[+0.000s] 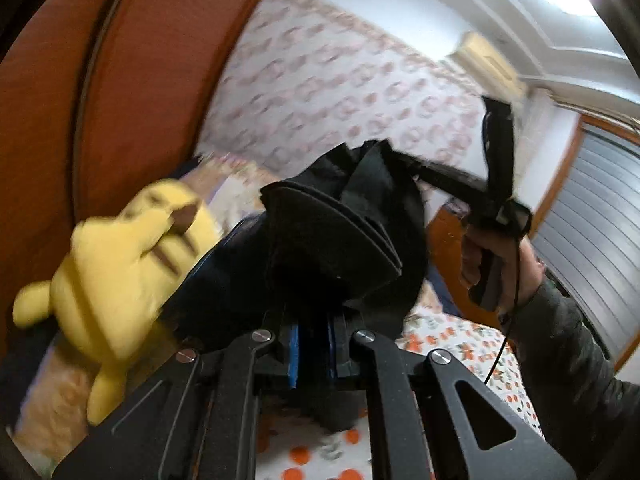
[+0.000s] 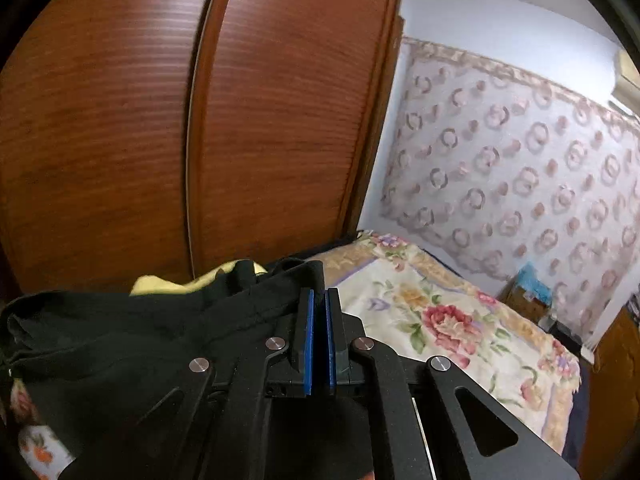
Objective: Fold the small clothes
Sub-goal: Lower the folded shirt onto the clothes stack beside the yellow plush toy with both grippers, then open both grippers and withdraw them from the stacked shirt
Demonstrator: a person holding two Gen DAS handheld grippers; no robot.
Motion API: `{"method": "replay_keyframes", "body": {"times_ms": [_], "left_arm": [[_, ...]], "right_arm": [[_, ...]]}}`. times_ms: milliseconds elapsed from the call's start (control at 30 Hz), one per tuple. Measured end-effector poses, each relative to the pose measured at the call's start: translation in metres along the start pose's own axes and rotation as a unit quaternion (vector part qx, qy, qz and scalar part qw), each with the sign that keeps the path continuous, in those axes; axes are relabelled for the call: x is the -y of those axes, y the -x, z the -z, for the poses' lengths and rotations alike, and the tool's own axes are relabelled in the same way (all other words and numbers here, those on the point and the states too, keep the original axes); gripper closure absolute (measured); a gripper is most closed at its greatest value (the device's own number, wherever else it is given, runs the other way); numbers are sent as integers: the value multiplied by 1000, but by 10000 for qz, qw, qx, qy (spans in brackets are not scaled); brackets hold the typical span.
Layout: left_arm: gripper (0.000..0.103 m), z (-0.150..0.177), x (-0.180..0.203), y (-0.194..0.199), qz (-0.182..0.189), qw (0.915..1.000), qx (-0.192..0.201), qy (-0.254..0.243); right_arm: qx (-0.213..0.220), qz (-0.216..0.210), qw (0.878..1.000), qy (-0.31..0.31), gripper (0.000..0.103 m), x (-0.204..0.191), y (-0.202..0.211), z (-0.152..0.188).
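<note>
Left gripper [image 1: 314, 344]: blue pads drawn close with black cloth bunched between and over the fingers, so it is clamped on the black garment [image 1: 344, 236]. The garment rises from the jaws toward 12 o'clock in the left wrist view, in stiff layered folds, and a strip of it runs out toward 2 o'clock to the right gripper [image 1: 416, 174], whose tip meets the cloth there; the frame is blurred. The person's right hand [image 1: 496, 260] holds that tool's handle at 3 o'clock, dark sleeve below. A yellow plush toy [image 1: 120, 264] lies at 9 o'clock, just beside the garment. An orange-print sheet [image 1: 452, 344] shows beneath, at 5 to 6 o'clock. Right wrist view: the right gripper [image 2: 319, 308] has its pads narrowed to a thin slit; an edge of the garment [image 2: 132, 332] comes up to the left finger tip at 12 o'clock, and the slit lower down looks bare, so I cannot tell whether cloth is pinched. The rest of the garment hangs off to 9 o'clock, draped over the tool's left side. The plush [image 2: 172, 284] peeks out behind it at 10 o'clock. A floral blanket [image 2: 440, 320] spreads at 3 o'clock, and wooden wardrobe doors [image 2: 160, 120] fill 10 to 12 o'clock.
</note>
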State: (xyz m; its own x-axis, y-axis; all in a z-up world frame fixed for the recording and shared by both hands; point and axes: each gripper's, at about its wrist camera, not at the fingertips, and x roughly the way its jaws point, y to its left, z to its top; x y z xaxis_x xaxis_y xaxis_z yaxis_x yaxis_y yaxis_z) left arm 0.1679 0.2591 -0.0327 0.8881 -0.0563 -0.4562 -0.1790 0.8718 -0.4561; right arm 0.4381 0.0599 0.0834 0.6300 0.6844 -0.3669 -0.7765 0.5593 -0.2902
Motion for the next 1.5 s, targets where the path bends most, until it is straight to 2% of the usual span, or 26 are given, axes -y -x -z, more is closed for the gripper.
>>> {"method": "replay_keyframes", "body": {"times_ms": [67, 167, 233, 267, 333, 367, 400, 467, 500, 533, 633, 700, 833, 900, 933, 1000, 1067, 1300, 1500], "left_arm": [[92, 5, -14, -13, -155, 9996, -196, 158], [90, 8, -26, -21, -284, 9990, -260, 233], [81, 9, -26, -21, -360, 9990, -227, 142], [79, 10, -25, -18, -411, 9989, -201, 55], [65, 10, -21, -16, -466, 9987, -172, -78], [60, 10, -19, -16, -460, 9987, -153, -151], [55, 9, -18, -13, -491, 9985, -128, -214], [37, 8, -14, -8, -550, 9978, -65, -358], [19, 8, -11, -4, -566, 9975, -11, -422], [16, 8, -10, -2, -561, 9973, 36, -464], [16, 5, -4, 4, -618, 9962, 41, -607], [16, 4, 0, 7, -684, 9953, 37, -678], [16, 6, 13, 17, -704, 9940, 28, -831], [15, 8, 20, 23, -754, 9927, 41, -939], [14, 8, 24, 26, -767, 9919, 41, -1007], [0, 10, 29, 30, -812, 9907, 37, -1094], [0, 11, 35, 36, -800, 9899, 69, -1169], [0, 19, 59, 48, -673, 9876, 123, -1417], [0, 30, 86, 58, -679, 9850, 306, -1557]], "right_arm": [[-291, -132, 9995, -81, 98, 6, -27, 1], [-566, -13, 9981, -257, 97, 21, -47, 4], [-555, -58, 9974, -447, 79, 36, -45, 7], [-496, -46, 9975, -494, 73, 41, -41, 9], [-387, -15, 9978, -540, 57, 50, -34, 10], [-359, -11, 9978, -561, 54, 49, -25, 11], [-361, -27, 9976, -587, 52, 49, -19, 13], [-366, -185, 9974, -599, 51, 44, -3, 21], [-394, -241, 9972, -586, 51, 41, 0, 25], [-434, -295, 9970, -577, 51, 30, -2, 25], [-577, -530, 9951, -598, 51, 18, 2, 35], [-626, -527, 9950, -571, 50, 19, 2, 34], [-684, -499, 9946, -602, 42, 15, -15, 36], [-754, -356, 9953, -493, 41, 12, -25, 39], [-807, -293, 9951, -481, 40, 11, -29, 39], [-795, -232, 9953, -508, 40, 10, -26, 36], [-753, -239, 9948, -636, 40, 12, -17, 31], [-395, -122, 9959, -798, 40, 4, 58, 32], [-154, 25, 9954, -941, 37, -16, 140, 55]]}}
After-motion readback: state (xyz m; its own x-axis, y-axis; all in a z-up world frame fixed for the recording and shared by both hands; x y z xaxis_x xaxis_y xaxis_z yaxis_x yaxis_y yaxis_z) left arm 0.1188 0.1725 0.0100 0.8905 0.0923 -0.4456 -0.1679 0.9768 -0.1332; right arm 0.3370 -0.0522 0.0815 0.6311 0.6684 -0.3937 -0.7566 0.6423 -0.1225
